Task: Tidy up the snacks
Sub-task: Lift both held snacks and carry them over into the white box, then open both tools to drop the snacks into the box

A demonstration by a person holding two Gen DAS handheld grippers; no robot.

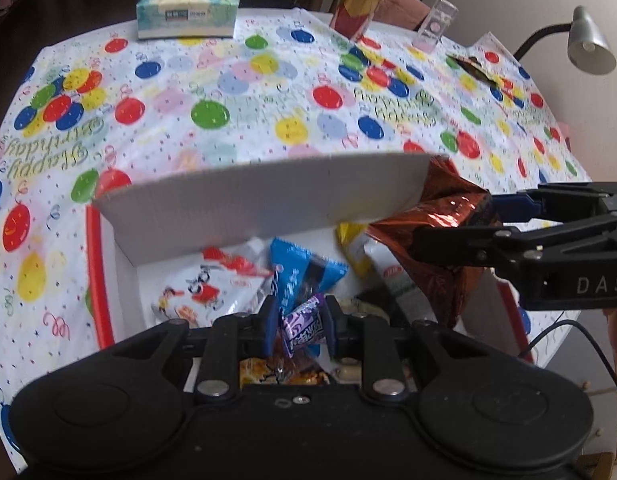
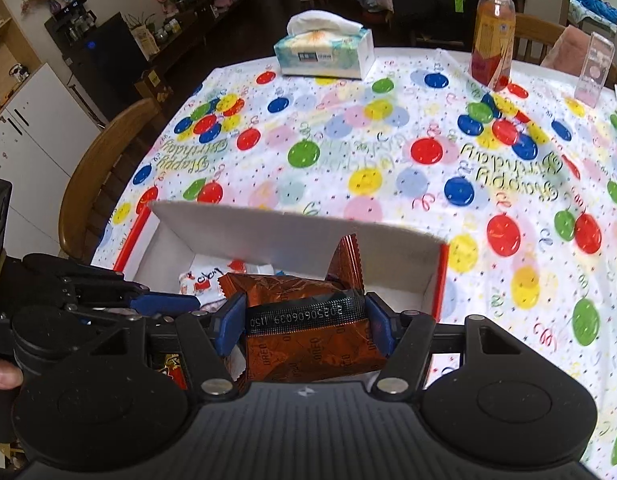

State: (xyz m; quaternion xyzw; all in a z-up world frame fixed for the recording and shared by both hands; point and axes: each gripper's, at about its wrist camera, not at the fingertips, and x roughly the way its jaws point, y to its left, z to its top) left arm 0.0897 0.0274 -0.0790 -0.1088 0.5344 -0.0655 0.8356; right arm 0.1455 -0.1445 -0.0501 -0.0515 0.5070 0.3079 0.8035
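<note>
Balloon-patterned tablecloth [image 2: 388, 152], copper-brown packet [image 2: 308, 344]

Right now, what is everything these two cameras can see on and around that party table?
Box: one, white with red edges, open, near table edge.
Copper Oreo packet: one, held over the box.
Purple candy packet: one, held over the box.
Blue snack packet: one, inside the box.
White cartoon packet: one, inside the box.
Yellow packet: one, inside the box, partly hidden.
Tissue box: one, pale blue-green, far side of table.
Bottle: one, orange and red, far side.
Clear stand: one, far right.
Tablecloth: one, balloon print.
Desk lamp: one, silver, right.
Wooden chair: one, left.
Left tongs: black and blue, shut on purple candy packet.
Right tongs: shut on copper Oreo packet.
</note>
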